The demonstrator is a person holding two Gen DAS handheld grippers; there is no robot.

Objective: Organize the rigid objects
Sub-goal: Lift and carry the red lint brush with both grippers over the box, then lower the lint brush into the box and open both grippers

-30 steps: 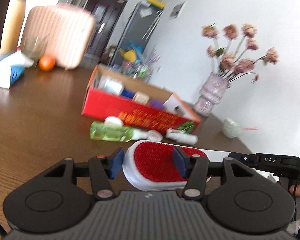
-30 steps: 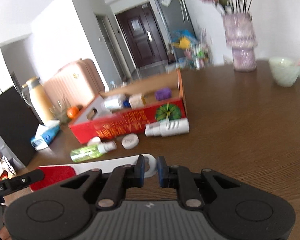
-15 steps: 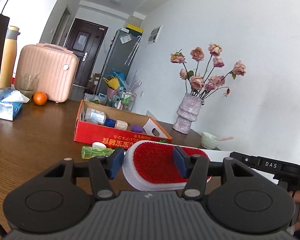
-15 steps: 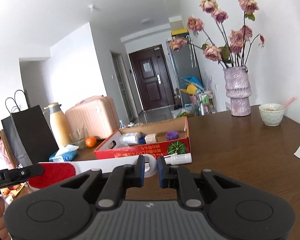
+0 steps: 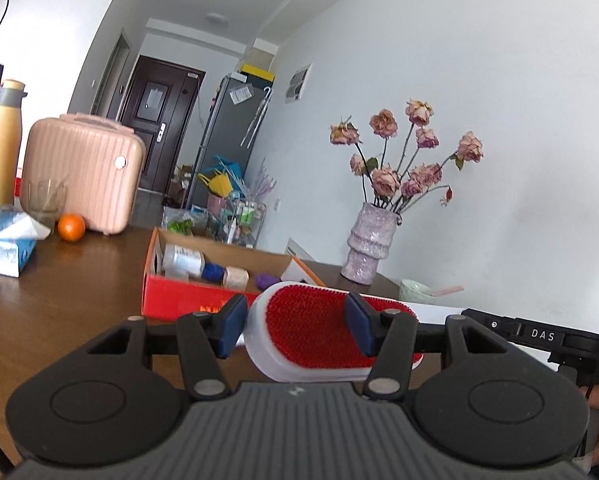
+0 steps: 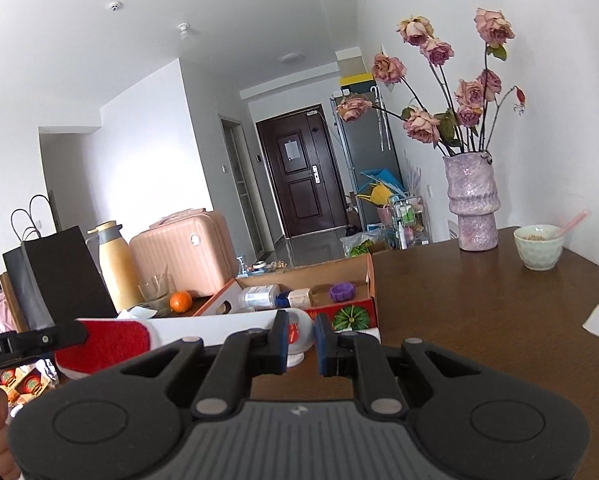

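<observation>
Your left gripper (image 5: 295, 330) holds the red bristled head of a white lint brush (image 5: 313, 338), its blue pads pressed on the head's two sides. Your right gripper (image 6: 301, 344) is closed as far as it goes on the rounded handle end of the same brush (image 6: 219, 326), so you carry it level between both hands, lifted clear of the brown desk (image 6: 479, 312). Just beyond it, on the desk, lies an open red cardboard box (image 5: 187, 300) holding a clear bottle (image 5: 183, 260), a small pale jar (image 5: 236, 277) and a purple piece (image 5: 267, 280). A lilac vase of dried roses (image 6: 473, 204) and a pale green bowl (image 6: 539, 246) stand further right. A pink case (image 5: 81, 172) and an orange (image 5: 71, 227) sit at the left.
</observation>
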